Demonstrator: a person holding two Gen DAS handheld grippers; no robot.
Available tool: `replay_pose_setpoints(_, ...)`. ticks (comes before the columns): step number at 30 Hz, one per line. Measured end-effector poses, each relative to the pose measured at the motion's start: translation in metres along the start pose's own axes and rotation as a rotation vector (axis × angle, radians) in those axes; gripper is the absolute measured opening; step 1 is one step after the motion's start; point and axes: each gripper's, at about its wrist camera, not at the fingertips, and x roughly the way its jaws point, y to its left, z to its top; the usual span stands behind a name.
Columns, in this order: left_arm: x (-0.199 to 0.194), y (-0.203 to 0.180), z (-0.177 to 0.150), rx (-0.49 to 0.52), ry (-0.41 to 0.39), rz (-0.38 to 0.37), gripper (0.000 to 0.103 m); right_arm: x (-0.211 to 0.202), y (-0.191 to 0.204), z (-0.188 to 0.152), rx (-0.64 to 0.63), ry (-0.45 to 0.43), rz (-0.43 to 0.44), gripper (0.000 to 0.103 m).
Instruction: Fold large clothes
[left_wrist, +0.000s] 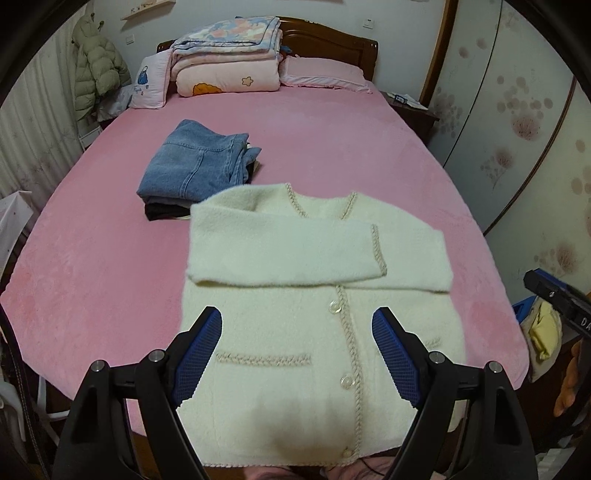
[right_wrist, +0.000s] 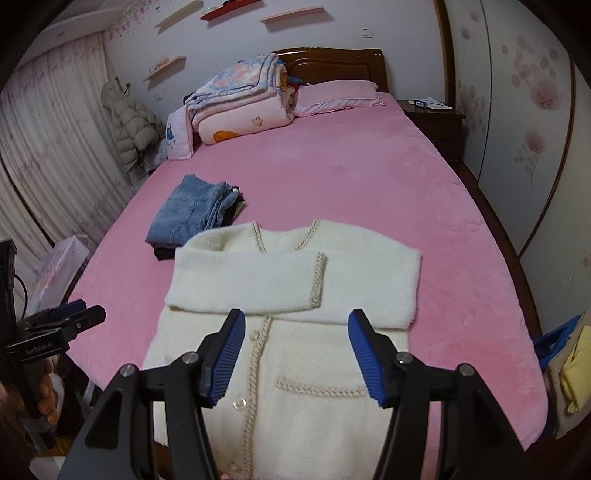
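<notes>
The cardigan (left_wrist: 317, 332) lies at the near edge of the bed (left_wrist: 332, 147), sleeves folded across its chest. Far-left of it sits the jeans (left_wrist: 199, 162) pile; quilts (left_wrist: 229, 55) and pillow (left_wrist: 325, 74) lie at the far end.

A big bed (right_wrist: 369, 192) is wearing a pink cover. Blankets (right_wrist: 240, 107) are sitting by the far wooden headboard (right_wrist: 332, 66). Curtains (right_wrist: 44, 166) are hanging left. Flowers are decorating the right wall (right_wrist: 535, 92).

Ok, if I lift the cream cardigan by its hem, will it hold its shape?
Probably not. The cream cardigan looks soft and fluffy, so it should droop. Its folded sleeves lie loose on top and may slide off. The thick knit probably grips well.
</notes>
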Motion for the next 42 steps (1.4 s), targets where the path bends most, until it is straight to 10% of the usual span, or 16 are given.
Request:
replay_pose_setpoints(23,0.148,0.15,-0.207,-0.075,0.345,-0.028,0.083,0.079,-0.097,-0.213,0.207,0.304,-0.142,0.058)
replay_pose_setpoints(42,0.155,0.191,-0.248,-0.13,0.307,-0.108,0.083,0.116,-0.124,-0.263,0.297,0.384,-0.086,0.058)
